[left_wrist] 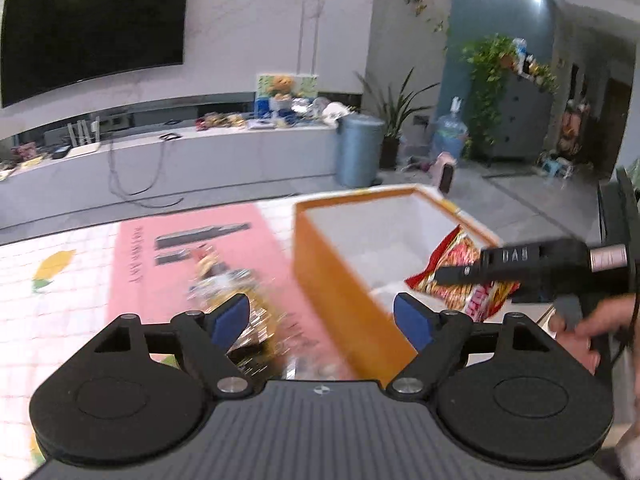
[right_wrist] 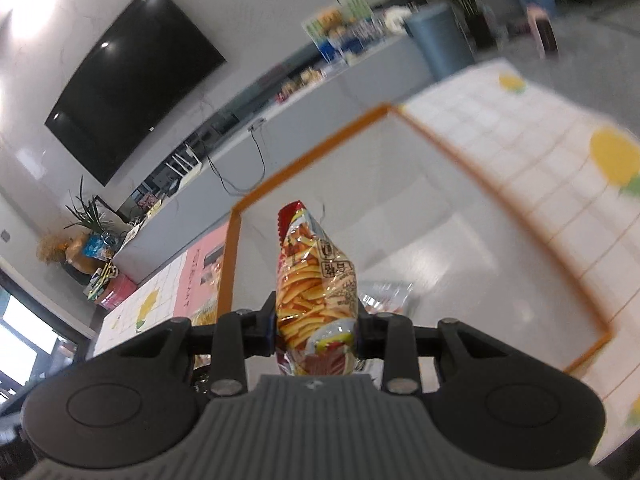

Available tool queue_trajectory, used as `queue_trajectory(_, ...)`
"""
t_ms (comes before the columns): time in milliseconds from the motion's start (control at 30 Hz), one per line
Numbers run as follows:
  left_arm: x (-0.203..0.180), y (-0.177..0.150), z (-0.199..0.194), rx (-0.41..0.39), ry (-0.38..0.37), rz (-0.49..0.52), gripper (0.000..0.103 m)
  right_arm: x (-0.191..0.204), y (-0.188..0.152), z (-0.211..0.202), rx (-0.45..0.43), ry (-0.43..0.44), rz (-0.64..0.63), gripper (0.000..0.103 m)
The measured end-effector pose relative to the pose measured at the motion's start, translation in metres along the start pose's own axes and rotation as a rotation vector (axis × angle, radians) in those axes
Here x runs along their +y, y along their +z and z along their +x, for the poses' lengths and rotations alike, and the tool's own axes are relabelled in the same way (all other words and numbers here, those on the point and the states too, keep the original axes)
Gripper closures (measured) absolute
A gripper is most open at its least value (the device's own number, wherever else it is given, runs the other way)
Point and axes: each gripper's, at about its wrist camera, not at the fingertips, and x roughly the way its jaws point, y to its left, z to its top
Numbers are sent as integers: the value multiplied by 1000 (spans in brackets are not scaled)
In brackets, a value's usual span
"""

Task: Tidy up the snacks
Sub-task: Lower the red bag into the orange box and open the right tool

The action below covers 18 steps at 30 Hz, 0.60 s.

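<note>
Partly hidden, the snack bag's [right_wrist: 316, 292] base sits behind the right gripper [right_wrist: 316, 336]

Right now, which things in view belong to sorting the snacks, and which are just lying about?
Job:
- orange box, open
- red snack bag, gripped by the right gripper above the box
- gold snack packet on the table, blurred
- left gripper, open, holding nothing

Lying about:
- pink sheet
- television
- blue bin
- potted plants
</note>
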Motion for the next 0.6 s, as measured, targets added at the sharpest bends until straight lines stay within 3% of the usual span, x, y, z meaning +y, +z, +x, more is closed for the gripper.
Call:
queue_trajectory(167, 7, -19, 3, 84, 8, -8, 7, 17, -8, 9, 29, -70, 12, 70)
queue_trajectory(233, 8, -25, 3, 102, 7, -8, 7, 24, -11, 8, 22, -135, -13, 68)
queue_trajectory(267, 7, -27, 2, 104, 7, -5, 7, 25, -12, 7, 11, -167, -15, 64)
queue_trajectory(300, 8, -28, 2, 104, 11, -5, 7, 25, -13, 5, 8, -174, -14, 53)
queue_trajectory(367, 10, -29, 2, 107, 27, -7, 7, 23, -13, 1, 4, -129, 5, 35)
queue_trajectory(433, 14, -31, 4, 113, 42, -15, 7, 28, -10, -9, -39, -132, -4, 32)
queue_trajectory(533, 19, -33, 2, 112, 62, -25, 7, 49, -14, -31, -159, -200, -122, 25)
queue_trajectory(600, 22, -34, 1, 101, 72, -29, 7, 59, -20, -45, -221, -187, -186, 23)
